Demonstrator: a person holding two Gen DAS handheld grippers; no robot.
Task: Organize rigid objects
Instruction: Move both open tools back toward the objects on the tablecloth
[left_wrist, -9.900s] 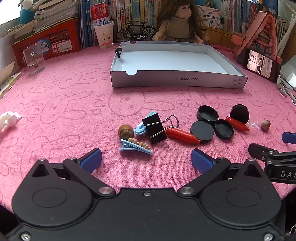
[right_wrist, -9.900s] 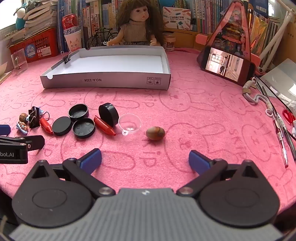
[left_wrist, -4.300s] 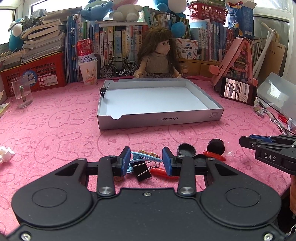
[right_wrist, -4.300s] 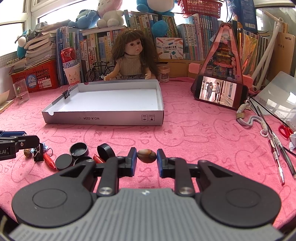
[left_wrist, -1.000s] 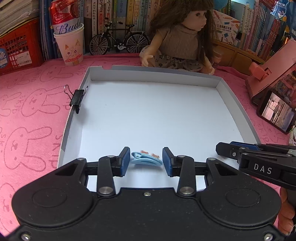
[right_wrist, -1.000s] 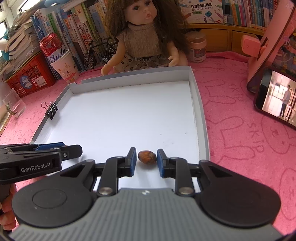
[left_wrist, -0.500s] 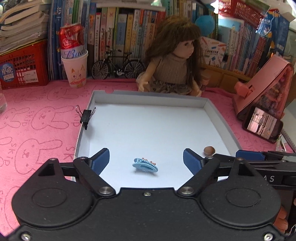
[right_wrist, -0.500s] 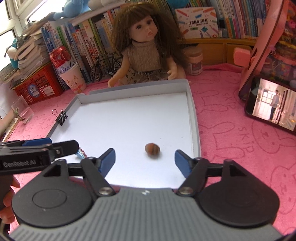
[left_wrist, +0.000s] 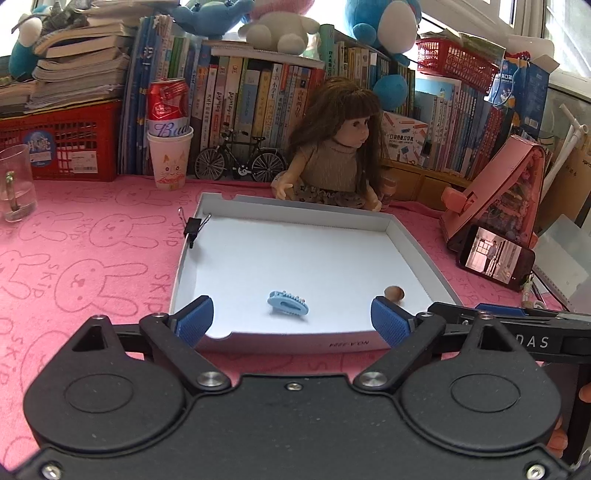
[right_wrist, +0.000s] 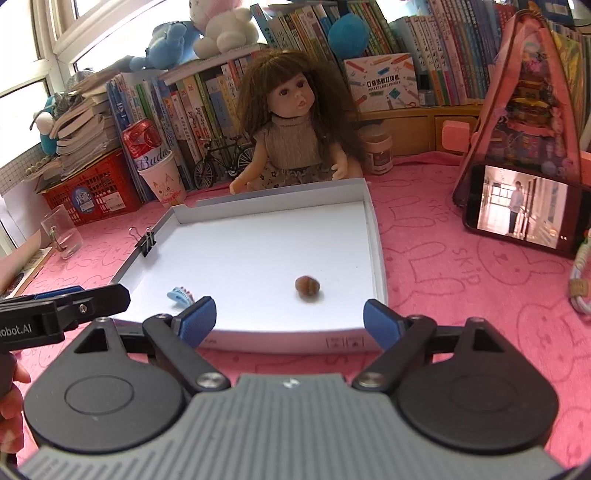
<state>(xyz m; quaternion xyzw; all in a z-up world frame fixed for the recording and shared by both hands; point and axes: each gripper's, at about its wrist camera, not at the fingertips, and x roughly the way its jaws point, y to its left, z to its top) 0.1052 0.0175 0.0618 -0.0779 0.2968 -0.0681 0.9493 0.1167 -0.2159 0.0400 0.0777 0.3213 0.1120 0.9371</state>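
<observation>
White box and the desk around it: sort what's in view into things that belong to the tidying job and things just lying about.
Part of the job:
white box
blue hair clip
brown nut

Just lying about:
doll
phone
paper cup
toy bicycle
binder clip on the box wall
glass

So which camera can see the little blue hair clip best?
The left wrist view: the blue hair clip lies whole and unblocked on the white tray floor. In the right wrist view only part of it shows, behind that hand-held gripper's blue finger pad.
</observation>
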